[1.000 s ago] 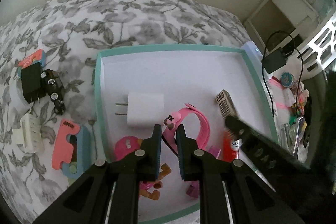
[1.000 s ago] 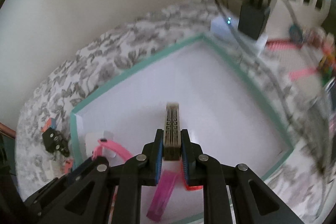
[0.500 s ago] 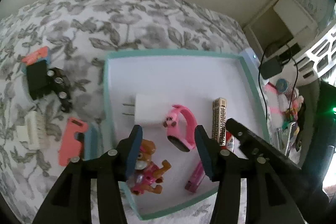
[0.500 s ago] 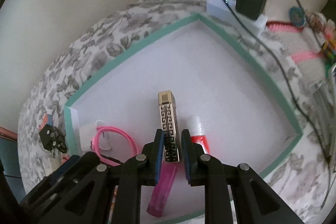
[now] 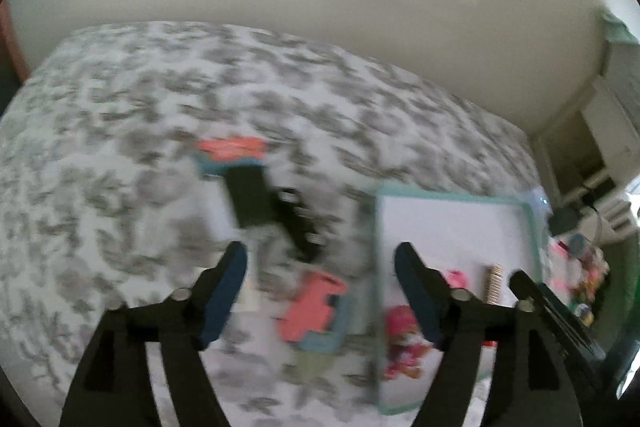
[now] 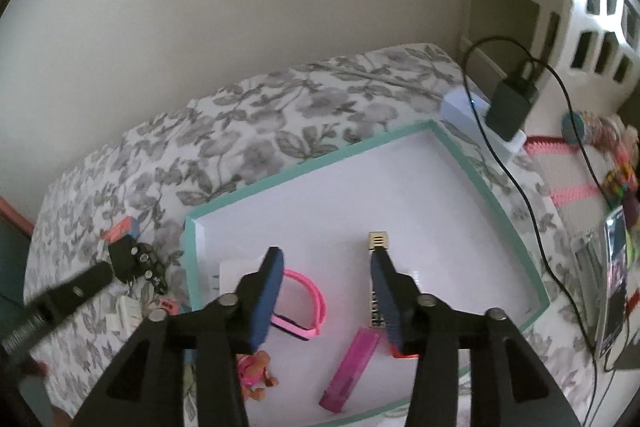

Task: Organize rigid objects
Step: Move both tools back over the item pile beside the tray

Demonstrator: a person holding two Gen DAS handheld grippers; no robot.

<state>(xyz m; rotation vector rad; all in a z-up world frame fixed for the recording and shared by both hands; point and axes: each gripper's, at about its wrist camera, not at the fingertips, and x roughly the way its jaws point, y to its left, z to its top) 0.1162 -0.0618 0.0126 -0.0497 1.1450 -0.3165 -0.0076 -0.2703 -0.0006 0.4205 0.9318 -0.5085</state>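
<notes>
- Left gripper: jaws opening, nothing between them, above loose items on the floral bedspread, left of the teal-rimmed tray. View is blurred; a grab now risks catching two crowded pieces, the black adapter and the toy car.
- Right gripper: jaws opening, empty, over the tray. Its right finger sits close by the patterned bar lying inside and could knock it.

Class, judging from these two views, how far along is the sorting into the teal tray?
Done: the pink watch, patterned bar, pink stick and toy pup lie in the teal tray. In hand: nothing; both the right gripper and left gripper are opening, empty. Left: the black items and coral piece on the bedspread.
</notes>
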